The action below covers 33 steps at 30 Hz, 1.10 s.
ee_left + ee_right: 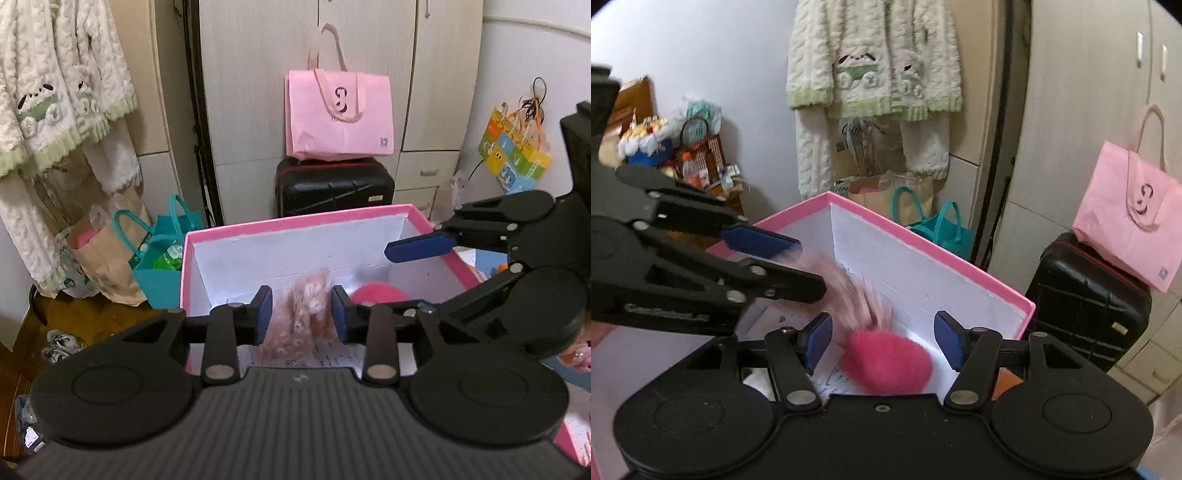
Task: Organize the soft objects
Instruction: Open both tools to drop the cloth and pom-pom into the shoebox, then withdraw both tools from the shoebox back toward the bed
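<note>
Left gripper (302, 314) is angled downward over the near edge of the pink box (295, 220), fingers pointing toward 12 o'clock in its own view. Its blue pads (264, 314) stand moderately apart. A pale peach fluffy object (308, 308) sits between them, blurred; the pads appear clear of it on both sides, with no pinch evident. In the right wrist view the same object (849, 291) shows as a smeared pale streak from the left gripper (809, 266) at 9 o'clock down into the box.

Right gripper (882, 341) is likewise tilted down into the box (923, 240) from its near side. Its pads (947, 339) are spread wider, with visible gaps to the bright pink fluffy ball (886, 363), which lies between them on printed paper on the box floor. Not gripped. In the left wrist view the right gripper (421, 251) enters from 3 o'clock above the box rim, and the ball (376, 293) is seen low against the white interior wall.

Both soft objects are inside the box's outline.
</note>
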{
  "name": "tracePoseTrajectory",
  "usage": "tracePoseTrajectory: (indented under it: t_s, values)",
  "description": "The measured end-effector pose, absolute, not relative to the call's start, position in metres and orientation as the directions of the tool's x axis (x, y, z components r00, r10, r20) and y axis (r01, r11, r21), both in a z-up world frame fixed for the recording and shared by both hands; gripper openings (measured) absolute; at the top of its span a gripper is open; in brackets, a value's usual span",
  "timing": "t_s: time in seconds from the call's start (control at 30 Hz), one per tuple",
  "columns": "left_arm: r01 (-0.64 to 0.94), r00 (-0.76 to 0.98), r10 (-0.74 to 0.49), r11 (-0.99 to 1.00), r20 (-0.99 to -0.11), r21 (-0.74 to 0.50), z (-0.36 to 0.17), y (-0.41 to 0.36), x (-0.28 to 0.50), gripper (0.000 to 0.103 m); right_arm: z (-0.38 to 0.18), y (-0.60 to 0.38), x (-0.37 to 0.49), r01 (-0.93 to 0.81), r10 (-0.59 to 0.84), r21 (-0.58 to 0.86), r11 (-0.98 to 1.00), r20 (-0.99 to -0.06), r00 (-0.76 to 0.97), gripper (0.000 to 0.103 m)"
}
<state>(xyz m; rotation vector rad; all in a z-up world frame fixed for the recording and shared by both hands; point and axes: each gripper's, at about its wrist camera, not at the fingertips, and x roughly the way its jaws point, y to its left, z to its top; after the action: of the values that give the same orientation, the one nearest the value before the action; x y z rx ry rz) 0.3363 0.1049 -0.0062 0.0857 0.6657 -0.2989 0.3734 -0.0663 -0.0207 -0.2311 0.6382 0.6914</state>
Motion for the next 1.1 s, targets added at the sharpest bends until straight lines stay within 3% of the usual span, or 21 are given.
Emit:
tracePoseTrajectory:
  t_s: [0.27,1.1]
  values:
    - [0.31,0.743,-0.284,0.948,-0.607,-0.064,0.007,0.118,0.301,0.048,-0.01,-0.087,0.337,-0.648,0.542,0.044,0.76,-0.592,0.596,0.066]
    - [0.521,0.7,-0.416,0.853,-0.58,0.017,0.065,0.071,0.14,0.072,0.051,-0.129,0.162,-0.673,0.523,-0.131,0.728,-0.529,0.668,0.074]
